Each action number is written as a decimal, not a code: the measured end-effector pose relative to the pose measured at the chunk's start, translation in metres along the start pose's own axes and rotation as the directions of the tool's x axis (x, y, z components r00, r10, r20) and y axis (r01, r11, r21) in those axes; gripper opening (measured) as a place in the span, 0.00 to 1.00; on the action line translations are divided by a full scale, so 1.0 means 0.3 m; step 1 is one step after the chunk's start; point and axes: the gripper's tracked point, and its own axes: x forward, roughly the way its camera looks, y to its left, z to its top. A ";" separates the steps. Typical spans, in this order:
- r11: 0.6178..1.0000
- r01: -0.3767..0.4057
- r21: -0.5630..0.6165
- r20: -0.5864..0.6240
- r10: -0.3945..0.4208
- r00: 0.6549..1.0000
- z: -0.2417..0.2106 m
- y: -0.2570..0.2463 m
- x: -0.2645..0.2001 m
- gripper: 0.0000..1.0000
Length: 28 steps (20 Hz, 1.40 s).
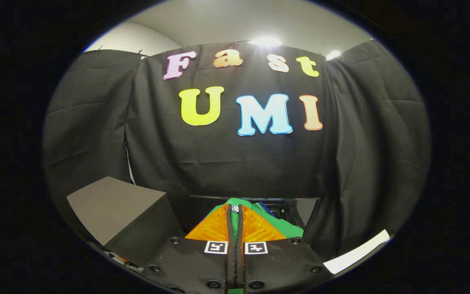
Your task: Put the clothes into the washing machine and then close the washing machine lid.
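- Gripper [235, 212]: fingers were nearly closed, only a thin slit between them, w/ green fabric [290, 228] pinched in that slit; a strip of green showed between the finger bases too.
- Both fingers pressed on the cloth, so it was clamped & held up, not lying loose.
- Green fabric bunched just ahead of & around the fingertips, spilling mostly to the right of them; a small bit of blue showed at its far edge, couldn't tell if it was a separate garment.
- A small round pale item, maybe a button or snap, sat right at the fingertips; too small to say which.
- Dark opening [288, 208] lay just beyond the cloth, far side, w/ a pale rim along the top & a light panel at its right end; prob. the washing machine, but couldn't tell for sure, nor where the lid stood.
- Grey box [116, 208] sat to the near left of the fingers, flat top, dark side face, apart from the cloth.
- White strip [357, 252] ran at an angle at the near right, well apart from the gripper.
- Black cloth wall [96, 122] hung behind everything, creased, w/ pale ceiling & two bright lights above it.
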 end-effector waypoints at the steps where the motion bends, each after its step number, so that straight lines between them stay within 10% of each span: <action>1: 1.000 0.002 0.011 -0.010 -0.002 1.000 -0.040 -0.012 0.017 0.01; 28: 0.996 0.062 0.064 -0.207 -0.048 0.977 -0.843 -0.117 0.302 0.01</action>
